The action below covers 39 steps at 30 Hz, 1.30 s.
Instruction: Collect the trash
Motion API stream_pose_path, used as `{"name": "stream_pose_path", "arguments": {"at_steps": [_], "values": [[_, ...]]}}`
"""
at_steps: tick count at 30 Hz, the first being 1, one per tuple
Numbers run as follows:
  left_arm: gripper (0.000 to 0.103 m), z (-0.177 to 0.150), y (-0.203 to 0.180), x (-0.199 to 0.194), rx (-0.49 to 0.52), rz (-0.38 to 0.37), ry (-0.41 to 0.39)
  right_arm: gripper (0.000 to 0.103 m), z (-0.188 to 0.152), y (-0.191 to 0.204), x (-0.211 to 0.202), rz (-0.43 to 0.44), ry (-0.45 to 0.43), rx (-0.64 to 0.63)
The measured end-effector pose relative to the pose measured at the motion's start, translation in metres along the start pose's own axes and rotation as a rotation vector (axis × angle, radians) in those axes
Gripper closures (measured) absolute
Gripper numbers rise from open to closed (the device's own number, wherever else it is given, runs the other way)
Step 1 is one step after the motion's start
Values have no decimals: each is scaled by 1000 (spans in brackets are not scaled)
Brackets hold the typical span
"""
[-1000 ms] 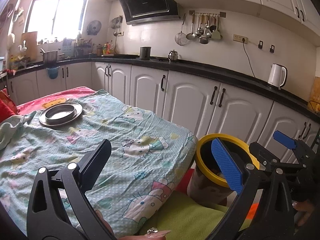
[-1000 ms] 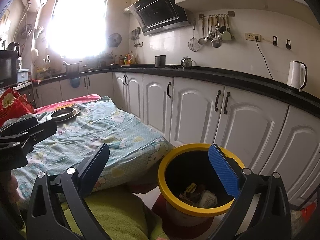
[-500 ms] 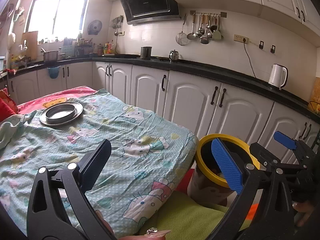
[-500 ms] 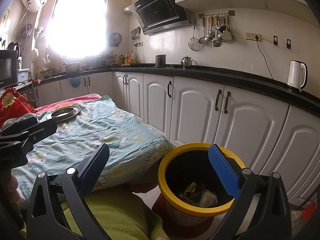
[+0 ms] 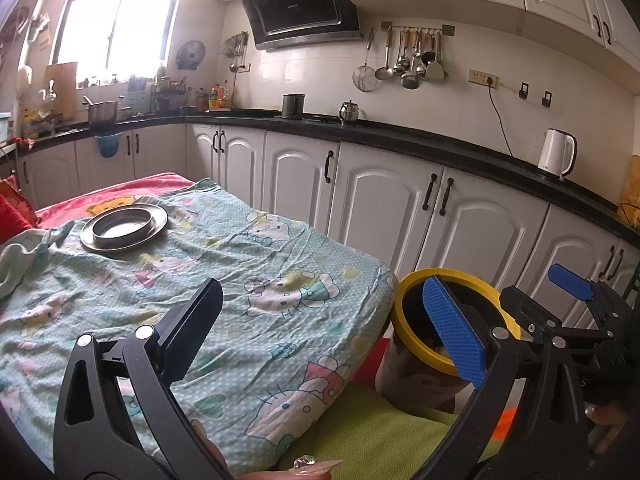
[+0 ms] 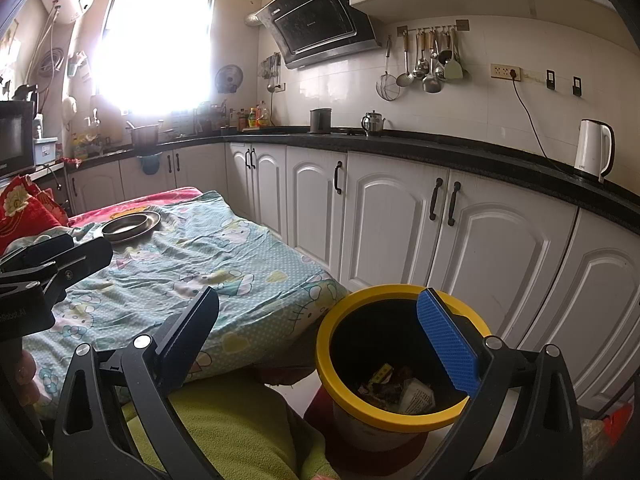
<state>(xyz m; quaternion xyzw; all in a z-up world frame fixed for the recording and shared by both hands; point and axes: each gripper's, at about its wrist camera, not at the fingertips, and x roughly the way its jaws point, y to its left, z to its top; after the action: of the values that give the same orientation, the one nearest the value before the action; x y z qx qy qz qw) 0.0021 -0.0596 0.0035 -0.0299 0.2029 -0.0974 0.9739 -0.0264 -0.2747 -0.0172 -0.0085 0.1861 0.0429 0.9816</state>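
Room: kitchen, white cabinets (image 6: 384,216) under a black countertop (image 6: 440,148), bright window (image 6: 156,40) at far left, range hood (image 6: 320,28) on the wall, utensils hanging on a rail (image 6: 428,60), white kettle (image 6: 594,150) at far right of the counter.
Surface: table covered with a teal cartoon-print cloth (image 5: 224,280), red blanket (image 5: 120,196) at its far end.
Far left on the cloth: metal plate (image 5: 124,226) with a shallow metal bowl sitting in it, well apart from both tools.
Cloth otherwise: no loose trash visible on it in either view.
Left gripper (image 5: 320,320): jaws spread wide, nothing between them, hovering over the near edge of the cloth; black finger on the left, blue-padded finger (image 5: 452,332) on the right, lined up in front of the bin rim in its own view.
Hand on left gripper: fingertip with a decorated nail (image 5: 308,464) at the bottom edge.
Foreground: yellow-green fabric (image 6: 232,428) below the table edge, between the table and the bin.
Trash bin (image 6: 400,404): yellow rim, black inside, on the floor just beside the table's right corner, in front of the cabinets.
Trash: wrappers and a crumpled paper piece (image 6: 404,392) lying at the bottom of the bin.
Right gripper (image 6: 320,332): jaws wide apart, empty, held above the bin; blue pad over the bin's right rim in its own view.
Right edge: person's hand (image 5: 604,424) on the right gripper's handle, partly hidden.
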Motion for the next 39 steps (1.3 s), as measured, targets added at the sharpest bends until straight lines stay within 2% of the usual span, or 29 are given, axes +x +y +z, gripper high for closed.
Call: {"name": "stream_pose_path", "arguments": {"at_steps": [39], "values": [[11, -4, 1, 1, -3, 2, 11, 6, 1, -2, 0, 0, 3, 3]]}}
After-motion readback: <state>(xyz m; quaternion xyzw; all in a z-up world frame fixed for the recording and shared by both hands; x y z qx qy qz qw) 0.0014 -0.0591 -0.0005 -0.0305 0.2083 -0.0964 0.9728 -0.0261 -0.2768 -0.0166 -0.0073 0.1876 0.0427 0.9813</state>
